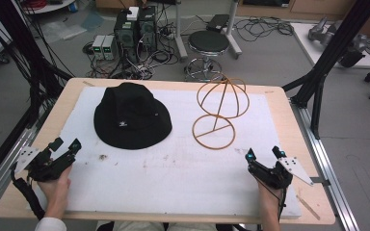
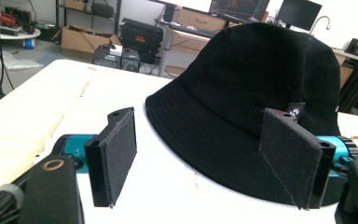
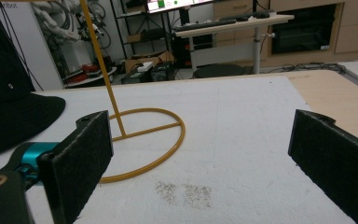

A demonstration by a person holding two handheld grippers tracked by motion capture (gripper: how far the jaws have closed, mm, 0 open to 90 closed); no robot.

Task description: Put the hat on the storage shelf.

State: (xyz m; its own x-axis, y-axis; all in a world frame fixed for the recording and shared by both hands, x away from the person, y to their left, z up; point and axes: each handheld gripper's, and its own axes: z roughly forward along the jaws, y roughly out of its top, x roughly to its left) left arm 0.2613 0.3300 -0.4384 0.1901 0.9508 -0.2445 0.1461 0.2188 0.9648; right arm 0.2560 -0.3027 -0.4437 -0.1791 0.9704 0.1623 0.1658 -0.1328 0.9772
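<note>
Start of the reach: both the left gripper point(image 1: 65, 146) and right gripper point(image 1: 265, 154) released, well short of the hat point(image 1: 131, 115); next, probably, lift it onto the wire stand point(image 1: 220, 109) beside it

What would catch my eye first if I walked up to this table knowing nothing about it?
Probably the black bucket hat lying brim-down on the white mat, toward the far left. Beside it on the right stands a yellow wire hat stand, bare. Nearer the person, the left gripper and right gripper rest open at the mat's near corners, holding nothing.
</note>
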